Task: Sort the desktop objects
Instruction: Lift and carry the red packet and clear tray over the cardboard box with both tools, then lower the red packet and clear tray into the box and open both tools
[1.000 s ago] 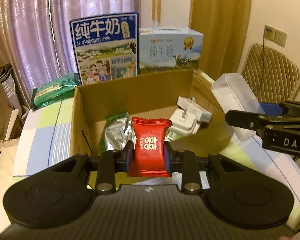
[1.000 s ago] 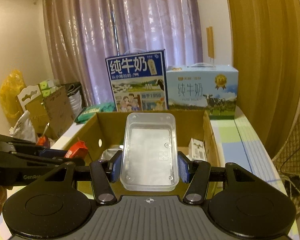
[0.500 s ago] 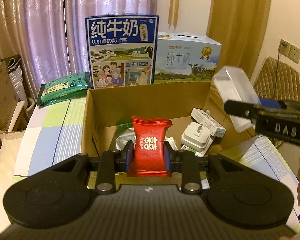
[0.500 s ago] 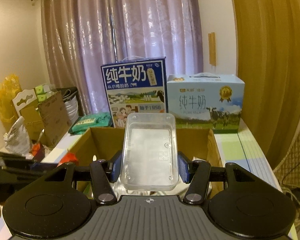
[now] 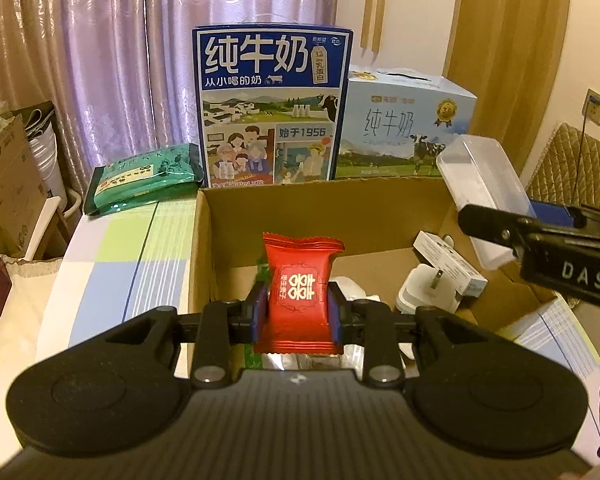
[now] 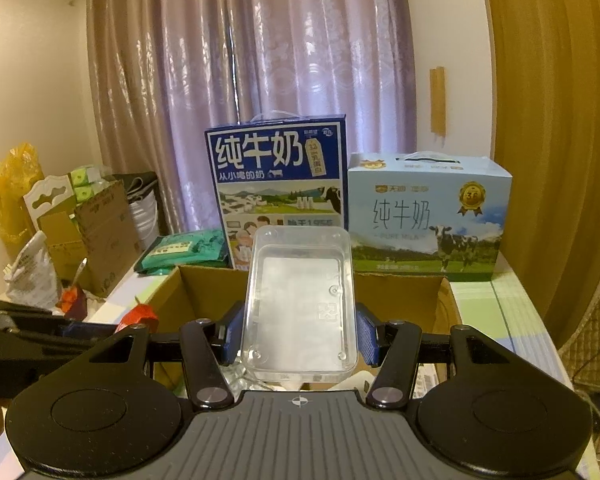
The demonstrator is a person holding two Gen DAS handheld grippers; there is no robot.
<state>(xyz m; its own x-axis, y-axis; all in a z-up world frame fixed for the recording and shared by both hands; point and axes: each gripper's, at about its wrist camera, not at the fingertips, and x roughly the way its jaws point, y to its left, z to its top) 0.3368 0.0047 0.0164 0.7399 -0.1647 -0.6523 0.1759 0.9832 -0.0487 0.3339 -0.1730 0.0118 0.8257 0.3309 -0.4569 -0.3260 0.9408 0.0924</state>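
Both grippers pinch loads over my cardboard box [image 5: 236,232]: right gripper [image 6: 300,334] clamps the clear plastic case [image 6: 300,304] at 12 o'clock, left gripper [image 5: 298,312] squeezes the red candy packet [image 5: 300,288] upright, dead centre.

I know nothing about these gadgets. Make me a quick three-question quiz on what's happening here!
1. True or false: the left gripper is empty.
2. What does the right gripper hold? A) a milk carton B) a clear plastic box C) a green packet
3. Fill in: both grippers hang over an open ___ box.

Key
1. False: it is shut on a red candy packet.
2. B, the clear plastic box.
3. Cardboard; the cardboard box already holds a white plug.
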